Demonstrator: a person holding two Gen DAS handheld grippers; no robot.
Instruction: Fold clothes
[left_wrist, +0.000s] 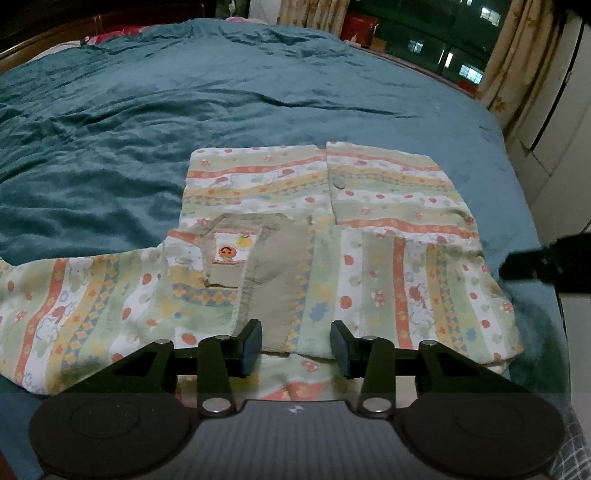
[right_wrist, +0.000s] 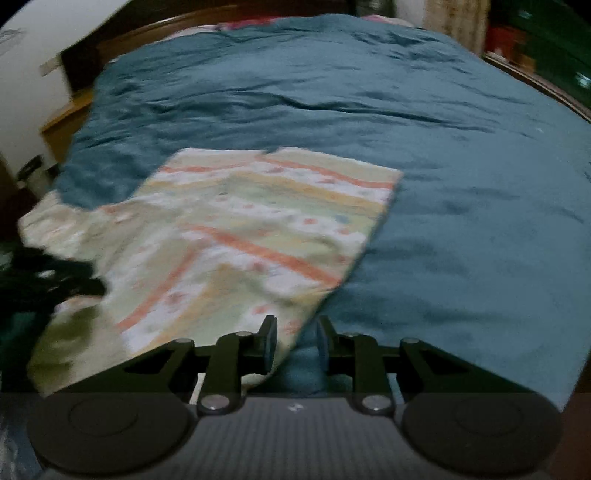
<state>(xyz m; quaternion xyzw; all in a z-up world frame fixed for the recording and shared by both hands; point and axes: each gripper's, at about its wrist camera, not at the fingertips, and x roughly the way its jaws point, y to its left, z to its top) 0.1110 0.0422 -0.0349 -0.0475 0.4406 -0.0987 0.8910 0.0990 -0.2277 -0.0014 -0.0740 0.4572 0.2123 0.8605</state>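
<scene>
A child's patterned shirt (left_wrist: 369, 206), striped in orange, green and yellow with a khaki collar (left_wrist: 273, 266), lies on the teal bedspread (left_wrist: 184, 103). Its right sleeve is folded over the body; its left sleeve lies spread to the left. My left gripper (left_wrist: 296, 345) is open and empty, just above the collar at the shirt's near edge. The blurred right wrist view shows the shirt (right_wrist: 236, 236) to the left. My right gripper (right_wrist: 295, 345) is open, with the shirt's near right edge between its fingers. The right gripper shows as a dark shape in the left wrist view (left_wrist: 550, 266).
A wooden bed frame (right_wrist: 166, 29) runs behind the bedspread (right_wrist: 461, 184). Curtains (left_wrist: 506, 66) and a dark window (left_wrist: 436, 40) stand at the back right. White cabinet doors (left_wrist: 561, 110) are at the far right. Pink bedding (left_wrist: 110, 35) lies at the headboard.
</scene>
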